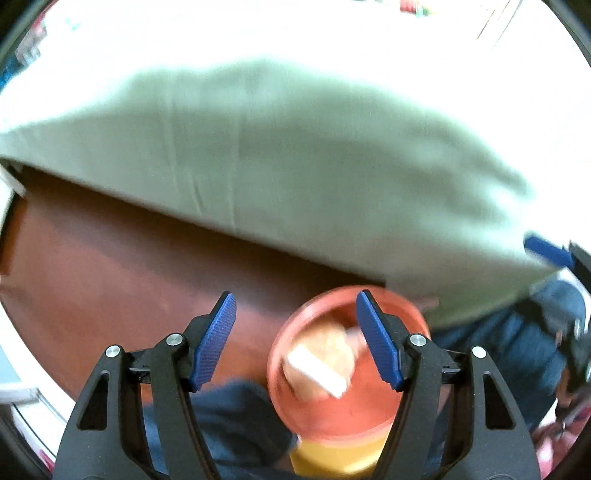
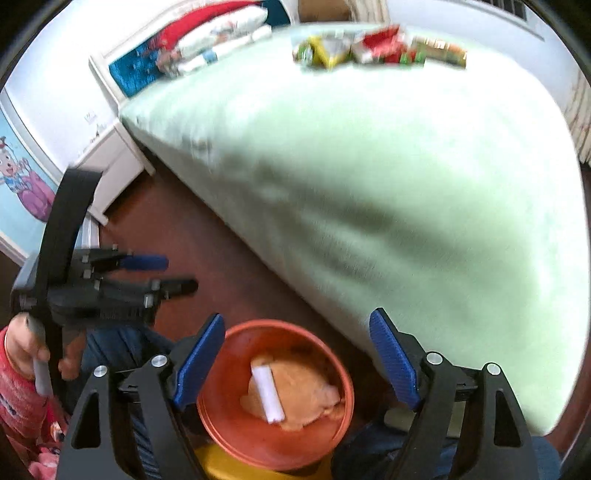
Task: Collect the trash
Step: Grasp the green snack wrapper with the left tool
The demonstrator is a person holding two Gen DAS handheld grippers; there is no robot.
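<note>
An orange-rimmed bin (image 1: 364, 411) with a yellow body stands on the floor beside the bed, below both grippers. Inside lie a crumpled beige paper (image 2: 306, 397) and a white strip (image 2: 269, 394), also seen in the left wrist view as the white strip (image 1: 317, 373). My left gripper (image 1: 297, 341) hangs open above the bin, nothing between its blue pads. My right gripper (image 2: 297, 363) is open too, with nothing in it. Several colourful wrappers (image 2: 373, 48) lie at the far side of the bed. From the right wrist view the left gripper (image 2: 173, 275) shows at the left.
A bed with a pale green sheet (image 2: 388, 177) fills the right and far side. The floor (image 2: 192, 236) is reddish brown. A white nightstand (image 2: 110, 162) and pillows (image 2: 221, 33) stand at the bed's head. A person's hand (image 2: 22, 347) in a red sleeve and blue-trousered legs (image 1: 236, 424) flank the bin.
</note>
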